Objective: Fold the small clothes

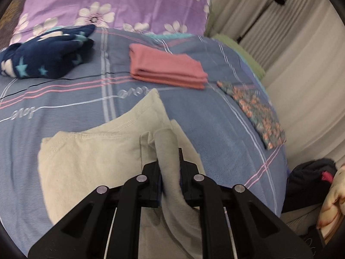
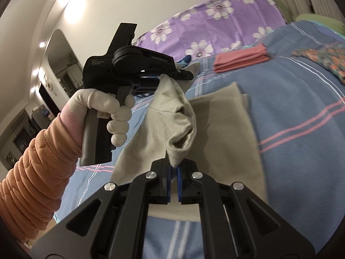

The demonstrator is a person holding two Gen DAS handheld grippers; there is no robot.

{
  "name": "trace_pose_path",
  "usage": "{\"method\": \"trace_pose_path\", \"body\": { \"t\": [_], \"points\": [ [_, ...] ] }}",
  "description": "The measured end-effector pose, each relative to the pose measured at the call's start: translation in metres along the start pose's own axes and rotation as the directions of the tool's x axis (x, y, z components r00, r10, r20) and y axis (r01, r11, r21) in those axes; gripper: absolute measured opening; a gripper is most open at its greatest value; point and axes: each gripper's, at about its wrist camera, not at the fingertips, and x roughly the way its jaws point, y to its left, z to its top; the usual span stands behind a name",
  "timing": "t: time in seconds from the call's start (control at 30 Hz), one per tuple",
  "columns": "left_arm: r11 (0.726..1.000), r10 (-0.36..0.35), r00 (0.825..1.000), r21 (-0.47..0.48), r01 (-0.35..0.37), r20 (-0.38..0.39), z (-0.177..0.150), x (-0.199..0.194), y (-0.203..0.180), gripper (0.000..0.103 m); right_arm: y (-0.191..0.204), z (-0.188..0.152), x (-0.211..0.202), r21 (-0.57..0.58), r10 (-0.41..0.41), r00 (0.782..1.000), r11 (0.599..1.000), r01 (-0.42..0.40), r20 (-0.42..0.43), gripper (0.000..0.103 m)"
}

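A beige garment (image 1: 90,161) lies partly spread on the blue plaid bedspread (image 1: 226,140). My left gripper (image 1: 170,157) is shut on a bunched fold of it, which rises between the jaws. In the right wrist view the same beige garment (image 2: 226,129) drapes from the left gripper (image 2: 185,74), held by a gloved hand (image 2: 112,112), down to my right gripper (image 2: 174,166), which is shut on a corner of the cloth. The lifted part hangs above the flat part.
A folded pink cloth (image 1: 168,69) and a floral cloth (image 1: 256,112) lie further along the bed. A dark blue star-patterned fleece (image 1: 45,56) sits left, before a purple flowered pillow (image 1: 120,2). Curtains (image 1: 301,64) hang past the bed's right edge, with dark items (image 1: 310,177) below.
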Motion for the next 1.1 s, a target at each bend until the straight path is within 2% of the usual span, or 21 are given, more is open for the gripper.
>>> {"method": "trace_pose_path", "body": {
  "t": [0.17, 0.3, 0.5, 0.53, 0.6, 0.63, 0.7, 0.8, 0.87, 0.93, 1.1],
  "points": [
    [0.998, 0.029, 0.999, 0.051, -0.027, -0.044, -0.005, 0.029, -0.024, 0.011, -0.027, -0.009, -0.008, 0.073, -0.020, 1.000, 0.997, 0.021, -0.014, 0.004],
    [0.997, 0.056, 0.996, 0.050, -0.053, -0.064, -0.006, 0.050, -0.031, 0.011, -0.041, -0.013, -0.009, 0.119, -0.035, 0.999, 0.992, 0.037, -0.018, 0.004],
    [0.995, 0.076, 0.994, 0.077, -0.070, -0.081, -0.010, 0.065, -0.038, 0.012, -0.047, -0.017, -0.012, 0.149, -0.029, 0.999, 0.988, 0.033, -0.029, 0.003],
    [0.994, 0.077, 0.994, 0.088, -0.070, -0.080, -0.010, 0.065, -0.040, 0.013, -0.047, -0.018, -0.011, 0.152, -0.029, 0.999, 0.988, 0.034, -0.035, 0.003],
    [0.992, 0.063, 0.995, 0.114, -0.054, -0.081, -0.011, 0.063, -0.045, 0.024, -0.048, -0.020, -0.009, 0.158, -0.026, 0.998, 0.987, 0.034, -0.050, 0.003],
    [0.991, 0.056, 0.995, 0.130, -0.045, -0.084, -0.012, 0.058, -0.049, 0.028, -0.049, -0.020, -0.008, 0.163, -0.026, 0.998, 0.986, 0.035, -0.058, 0.003],
    [0.986, 0.040, 0.996, 0.165, -0.026, -0.081, -0.014, 0.046, -0.057, 0.045, -0.052, -0.021, -0.005, 0.175, -0.021, 0.997, 0.984, 0.034, -0.072, 0.003],
    [0.968, 0.029, 1.000, 0.250, -0.027, -0.005, -0.025, 0.006, -0.068, 0.052, -0.055, -0.026, -0.005, 0.202, -0.003, 0.996, 0.979, 0.021, -0.090, 0.003],
    [0.957, 0.041, 0.998, 0.286, -0.050, 0.036, -0.037, -0.020, -0.069, 0.064, -0.059, -0.024, -0.002, 0.216, 0.006, 0.995, 0.976, 0.016, -0.097, 0.004],
    [0.940, 0.070, 0.995, 0.329, -0.091, 0.073, -0.062, -0.049, -0.064, 0.064, -0.061, -0.023, -0.001, 0.229, 0.017, 0.995, 0.973, 0.007, -0.102, 0.004],
    [0.903, 0.165, 0.983, 0.389, -0.183, 0.078, -0.136, -0.091, -0.036, 0.064, -0.064, -0.019, 0.002, 0.254, 0.045, 0.992, 0.967, -0.013, -0.120, 0.011]
  ]
}}
